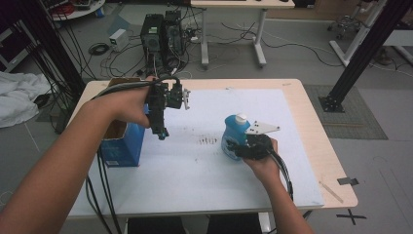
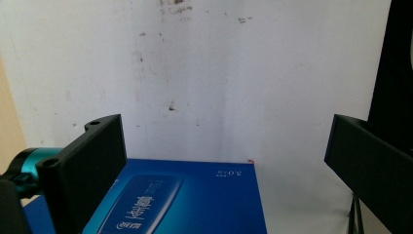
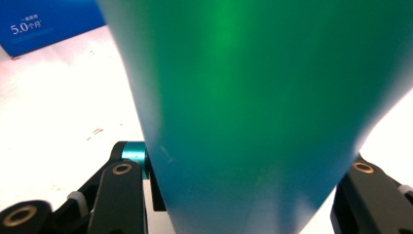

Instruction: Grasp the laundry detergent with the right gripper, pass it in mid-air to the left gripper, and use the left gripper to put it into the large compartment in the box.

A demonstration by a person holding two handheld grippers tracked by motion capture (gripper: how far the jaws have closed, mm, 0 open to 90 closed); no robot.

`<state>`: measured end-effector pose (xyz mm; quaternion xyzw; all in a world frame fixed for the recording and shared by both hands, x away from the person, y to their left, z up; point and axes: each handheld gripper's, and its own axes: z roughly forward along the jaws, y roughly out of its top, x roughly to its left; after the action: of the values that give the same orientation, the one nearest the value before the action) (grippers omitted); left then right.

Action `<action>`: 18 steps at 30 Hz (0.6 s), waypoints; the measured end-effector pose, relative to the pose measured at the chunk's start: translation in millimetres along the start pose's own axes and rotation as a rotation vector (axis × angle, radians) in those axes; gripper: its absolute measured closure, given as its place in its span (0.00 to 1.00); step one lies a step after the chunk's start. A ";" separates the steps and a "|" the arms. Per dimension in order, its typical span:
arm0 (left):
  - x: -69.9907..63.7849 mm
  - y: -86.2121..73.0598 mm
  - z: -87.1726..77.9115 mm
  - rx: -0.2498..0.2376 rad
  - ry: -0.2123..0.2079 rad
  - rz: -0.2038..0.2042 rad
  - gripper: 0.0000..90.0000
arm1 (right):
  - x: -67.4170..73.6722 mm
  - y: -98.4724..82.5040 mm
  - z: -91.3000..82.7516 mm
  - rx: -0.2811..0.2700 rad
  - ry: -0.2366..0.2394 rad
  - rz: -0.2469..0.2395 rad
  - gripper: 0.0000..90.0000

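Observation:
A blue bottle with a white cap stands upright on the white mat, right of centre. My right gripper is shut on its lower body from the near side. In the right gripper view the bottle sits pressed between the two black jaws of the right gripper. An open blue carton stands at the mat's left edge. My left gripper hangs just to the right of it, raised and pointing down. Its jaws stand wide apart, with nothing between them, over the carton in the left gripper view.
The white mat covers most of a wooden table. Dark smudges mark its centre. A thin stick lies near the table's front right corner. Computer towers and cables stand on the floor beyond the far edge.

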<state>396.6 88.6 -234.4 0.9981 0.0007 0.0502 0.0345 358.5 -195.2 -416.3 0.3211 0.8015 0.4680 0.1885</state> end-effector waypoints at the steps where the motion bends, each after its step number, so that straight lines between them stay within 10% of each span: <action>1: -0.3 0.2 0.0 -0.003 0.001 -0.001 0.02 | 0.9 0.3 -0.3 0.002 0.006 -0.004 0.50; 18: -8.9 10.5 -8.7 -0.013 -0.001 0.029 0.02 | 16.4 29.4 -25.0 -0.025 0.134 -0.080 0.51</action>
<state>386.9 78.6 -225.9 0.9978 -0.0142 0.0500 0.0405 341.5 -189.1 -378.4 0.2546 0.8186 0.4903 0.1569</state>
